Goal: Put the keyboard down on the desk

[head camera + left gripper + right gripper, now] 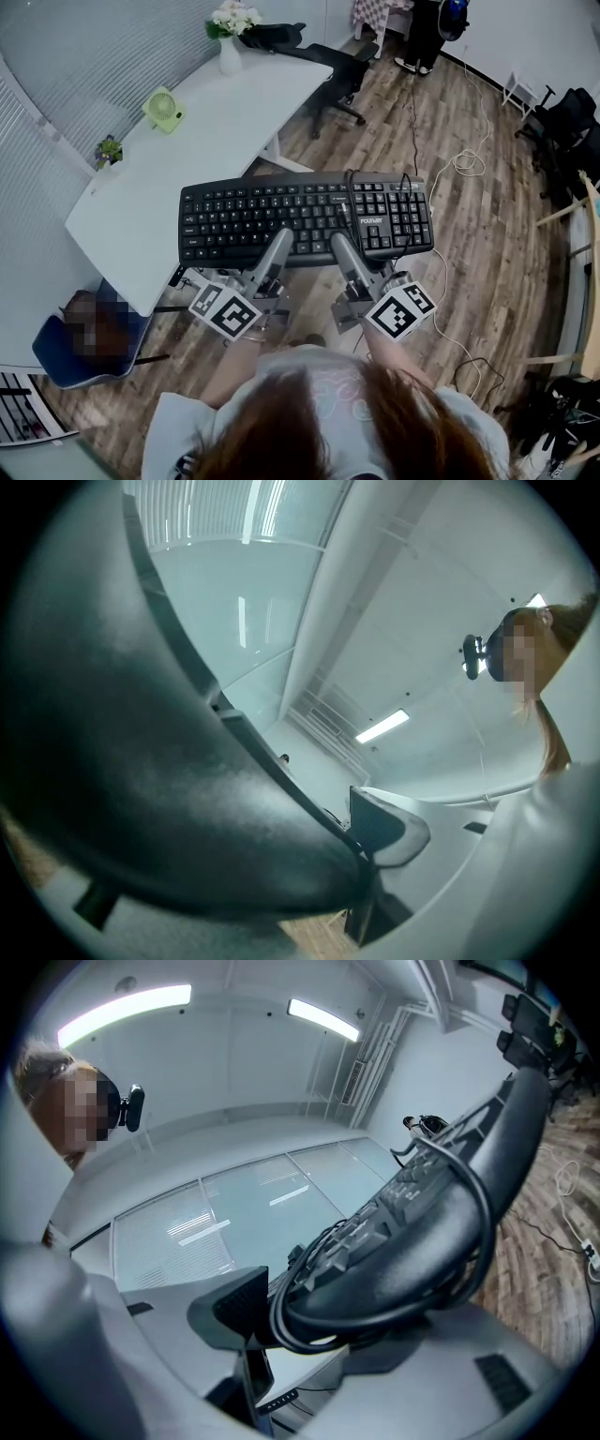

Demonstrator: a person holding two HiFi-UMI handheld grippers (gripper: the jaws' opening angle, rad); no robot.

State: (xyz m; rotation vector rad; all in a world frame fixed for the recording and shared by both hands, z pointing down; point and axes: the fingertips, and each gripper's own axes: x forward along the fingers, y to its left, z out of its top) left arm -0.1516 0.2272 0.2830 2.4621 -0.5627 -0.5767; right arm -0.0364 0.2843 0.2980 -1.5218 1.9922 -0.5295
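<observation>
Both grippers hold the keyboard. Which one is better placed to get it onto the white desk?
Probably the left gripper. Both grip the keyboard by its near edge, but the desk lies off to the left, nearer that side, so it can lead while the right gripper follows.

On the desk (216, 150), a vase (230, 52) stands at the far end, a fan (164, 110) nearer along the left edge, and a small plant (109, 150) nearer still. An office chair (328, 61) sits beyond the desk's far right corner, and another chair (70, 352) at its near end. The keyboard (305, 217) hangs off the desk's right side, its left end overlapping the desk edge. The left gripper (278, 246) and right gripper (342, 248) hold its near edge.
</observation>
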